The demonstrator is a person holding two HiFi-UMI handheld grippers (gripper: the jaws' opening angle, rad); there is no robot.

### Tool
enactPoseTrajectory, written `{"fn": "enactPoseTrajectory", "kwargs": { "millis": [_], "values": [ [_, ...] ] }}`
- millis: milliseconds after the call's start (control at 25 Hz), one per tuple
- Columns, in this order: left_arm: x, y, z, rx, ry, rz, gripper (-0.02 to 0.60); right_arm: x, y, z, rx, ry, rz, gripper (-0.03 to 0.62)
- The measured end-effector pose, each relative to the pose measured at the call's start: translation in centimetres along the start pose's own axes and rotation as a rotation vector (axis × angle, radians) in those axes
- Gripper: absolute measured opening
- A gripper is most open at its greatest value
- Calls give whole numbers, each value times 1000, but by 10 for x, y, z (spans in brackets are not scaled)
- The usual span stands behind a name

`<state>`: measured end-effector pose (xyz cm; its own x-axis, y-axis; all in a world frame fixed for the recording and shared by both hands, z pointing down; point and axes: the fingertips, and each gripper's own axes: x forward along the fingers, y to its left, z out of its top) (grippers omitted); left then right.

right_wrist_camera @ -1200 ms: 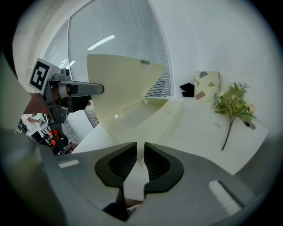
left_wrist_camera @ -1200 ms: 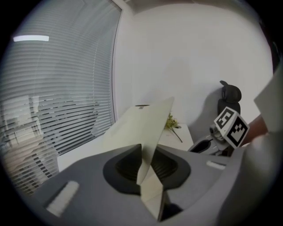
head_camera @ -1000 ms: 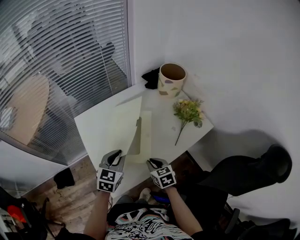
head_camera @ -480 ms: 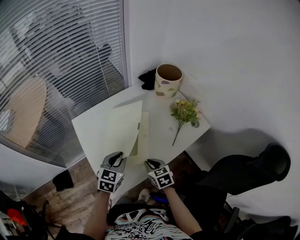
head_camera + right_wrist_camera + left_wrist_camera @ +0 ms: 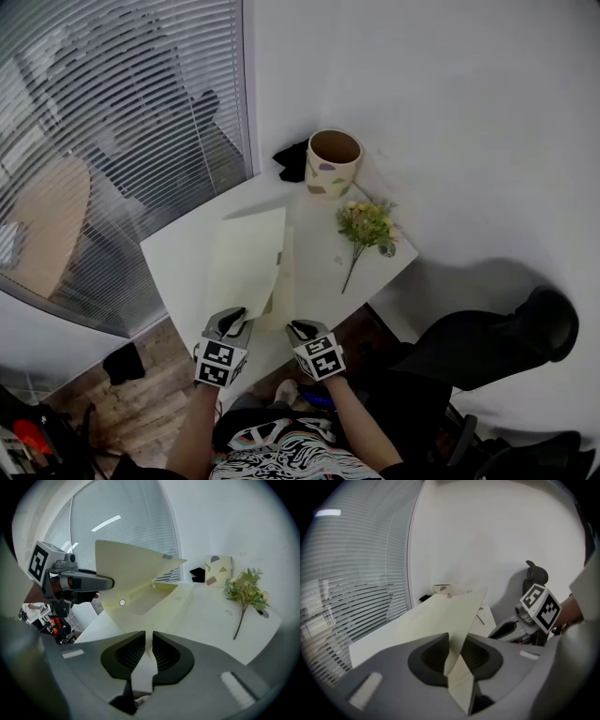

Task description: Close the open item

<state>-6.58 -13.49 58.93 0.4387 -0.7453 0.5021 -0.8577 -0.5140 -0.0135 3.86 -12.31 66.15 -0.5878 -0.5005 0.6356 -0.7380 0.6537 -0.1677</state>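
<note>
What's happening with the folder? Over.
Left gripper: jaws just opening, cover between them. Right gripper shut on folder edge. Cover half raised, not yet closed. Nothing in the way.

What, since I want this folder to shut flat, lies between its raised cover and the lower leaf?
Nothing visible. The lower leaf lies bare under the raised cover; the flowers and cup stand apart from it, farther along the table.

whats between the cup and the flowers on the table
Nothing: only bare white table lies between the cup and the flowers, clear in the head view.
</note>
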Motion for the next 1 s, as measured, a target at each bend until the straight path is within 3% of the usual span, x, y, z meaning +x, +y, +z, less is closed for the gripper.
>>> {"fn": "enactPoseTrajectory", "kwargs": {
  "millis": [1000],
  "values": [
    [32, -24, -27, 93, 135, -75, 144, 2, -1, 0, -1, -10, 11, 48]
  ]
}}
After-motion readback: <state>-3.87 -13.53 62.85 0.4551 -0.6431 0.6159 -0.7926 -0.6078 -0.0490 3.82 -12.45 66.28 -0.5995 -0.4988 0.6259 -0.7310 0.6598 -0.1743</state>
